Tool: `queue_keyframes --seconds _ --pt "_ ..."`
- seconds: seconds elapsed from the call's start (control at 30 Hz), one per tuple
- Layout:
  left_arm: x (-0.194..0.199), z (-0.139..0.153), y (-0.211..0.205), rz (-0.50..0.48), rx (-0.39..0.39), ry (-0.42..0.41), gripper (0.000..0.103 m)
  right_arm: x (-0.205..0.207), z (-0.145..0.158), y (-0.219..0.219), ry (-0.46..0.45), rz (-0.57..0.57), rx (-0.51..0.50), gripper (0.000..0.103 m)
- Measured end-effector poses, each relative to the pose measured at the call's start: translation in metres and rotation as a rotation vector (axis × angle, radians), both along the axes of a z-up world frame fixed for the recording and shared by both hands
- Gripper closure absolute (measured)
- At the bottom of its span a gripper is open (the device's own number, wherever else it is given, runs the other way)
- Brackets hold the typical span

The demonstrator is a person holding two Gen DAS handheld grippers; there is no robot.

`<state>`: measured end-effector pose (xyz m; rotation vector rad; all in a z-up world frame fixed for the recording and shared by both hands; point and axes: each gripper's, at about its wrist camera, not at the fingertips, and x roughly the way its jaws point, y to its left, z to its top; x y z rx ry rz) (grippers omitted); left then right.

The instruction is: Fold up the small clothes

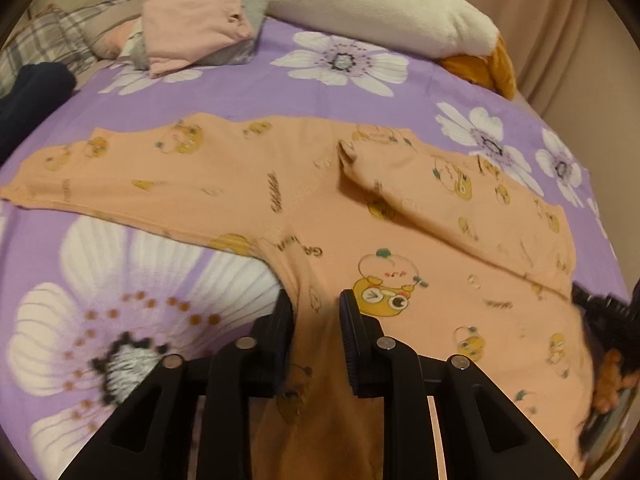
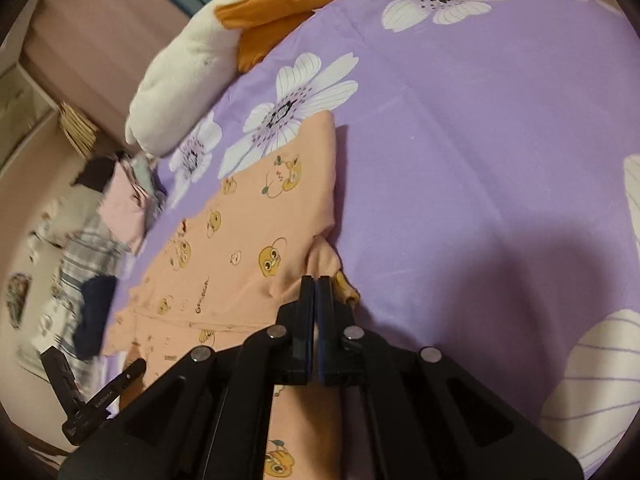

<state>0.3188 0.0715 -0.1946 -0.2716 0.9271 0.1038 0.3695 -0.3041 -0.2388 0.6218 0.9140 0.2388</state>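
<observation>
A small peach garment [image 1: 304, 196] with cartoon prints lies spread on the purple flowered bedsheet [image 1: 240, 96]. One sleeve reaches left, the other is folded over the body at right. My left gripper [image 1: 316, 300] is open, its jaws on either side of the garment's edge fabric. My right gripper [image 2: 316, 280] is shut on the garment [image 2: 240, 240], pinching a raised bunch of its edge. The right gripper also shows at the right edge of the left wrist view [image 1: 600, 312].
A folded pink and grey clothes pile [image 1: 196, 28] sits at the back left. A white and orange plush toy [image 1: 384, 12] lies at the back. A dark blue garment [image 1: 28, 96] is at the far left. Plaid bedding [image 1: 44, 48] is beyond it.
</observation>
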Motion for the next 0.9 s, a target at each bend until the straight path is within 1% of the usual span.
queue_keyframes --seconds 0.03,0.1,0.17,0.2,0.27,0.3,0.33,0.37,0.4,0.43,0.47,0.53,0.63,0.67,0.73,0.8,0.83,0.87,0.9 --pt "-0.001 0.010 0.001 0.000 -0.018 -0.020 0.081 0.001 -0.001 0.000 0.001 -0.004 0.014 0.103" --pt "0.002 0.032 0.004 -0.019 -0.083 -0.072 0.081 -0.003 0.000 0.003 -0.001 -0.001 0.011 0.103" --pt "0.016 0.048 0.004 -0.053 -0.167 -0.116 0.081 -0.006 0.001 0.005 -0.004 0.001 -0.004 0.103" --pt "0.028 0.051 0.001 -0.058 -0.183 -0.117 0.081 -0.006 0.002 0.005 -0.006 0.004 -0.017 0.103" --pt "0.062 0.043 -0.004 -0.031 -0.189 -0.066 0.081 -0.004 0.003 0.005 -0.008 0.010 -0.027 0.103" --pt "0.076 0.036 -0.004 -0.016 -0.216 -0.036 0.081 -0.003 0.002 0.004 -0.008 0.011 -0.025 0.103" --pt "0.091 0.026 -0.006 -0.017 -0.262 -0.012 0.081 -0.002 0.001 0.003 -0.008 0.011 -0.017 0.103" --pt "0.101 0.014 -0.009 -0.023 -0.282 0.025 0.081 -0.002 0.000 0.002 -0.007 0.011 -0.005 0.103" --pt "0.109 0.002 -0.011 -0.013 -0.270 0.075 0.081 -0.001 0.000 0.000 -0.007 0.011 0.003 0.103" --pt "0.113 -0.010 -0.013 0.009 -0.234 0.133 0.081 -0.001 -0.002 -0.001 -0.004 0.011 0.016 0.103" --pt "0.112 -0.022 -0.015 0.023 -0.202 0.167 0.083 -0.001 -0.002 -0.002 -0.002 0.011 0.024 0.103" --pt "0.096 -0.021 -0.015 -0.008 -0.185 0.091 0.083 -0.001 -0.002 -0.002 -0.001 0.015 0.027 0.103" --pt "0.071 -0.021 -0.010 -0.036 -0.175 0.108 0.083 0.000 0.000 0.001 -0.006 0.025 0.002 0.103" --pt "0.062 -0.018 -0.003 -0.011 -0.165 0.118 0.083 0.000 0.000 0.001 -0.007 0.027 -0.003 0.103" --pt "0.046 -0.006 0.015 0.026 -0.152 0.082 0.083 -0.001 -0.001 0.000 -0.011 0.027 0.004 0.103" --pt "0.024 0.012 0.037 0.096 -0.071 0.013 0.081 -0.002 -0.003 -0.003 -0.016 0.024 0.028 0.103" --pt "0.011 0.024 0.053 0.138 -0.018 -0.025 0.080 -0.003 -0.004 -0.005 -0.018 0.023 0.041 0.103" --pt "0.004 0.031 0.065 0.156 -0.011 -0.038 0.071 -0.003 -0.005 -0.006 -0.018 0.023 0.055 0.103" --pt "-0.005 0.038 0.086 0.170 -0.040 -0.047 0.063 -0.003 -0.006 -0.007 -0.019 0.022 0.069 0.103"
